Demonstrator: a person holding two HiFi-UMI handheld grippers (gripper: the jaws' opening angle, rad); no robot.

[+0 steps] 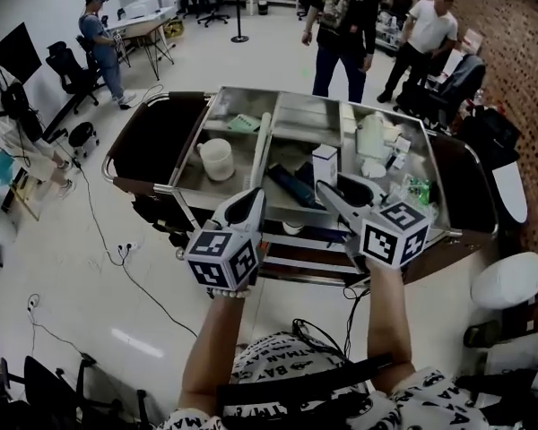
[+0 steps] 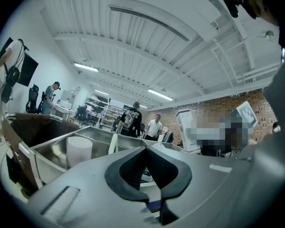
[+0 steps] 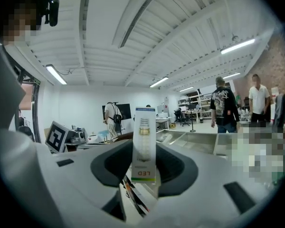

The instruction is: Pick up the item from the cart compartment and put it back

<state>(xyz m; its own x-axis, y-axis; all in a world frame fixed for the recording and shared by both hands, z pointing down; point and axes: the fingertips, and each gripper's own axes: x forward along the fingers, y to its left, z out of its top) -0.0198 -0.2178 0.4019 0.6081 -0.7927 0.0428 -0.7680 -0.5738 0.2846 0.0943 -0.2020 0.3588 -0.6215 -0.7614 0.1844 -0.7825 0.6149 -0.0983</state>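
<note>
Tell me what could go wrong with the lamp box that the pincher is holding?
The right gripper pinches the LED bulb box at one end only, and most of it sticks out past the jaws, so it might tilt or slip out. In the head view, the cart compartment near it already holds a dark flat item, so the box could bump that or land crooked on it.
</note>
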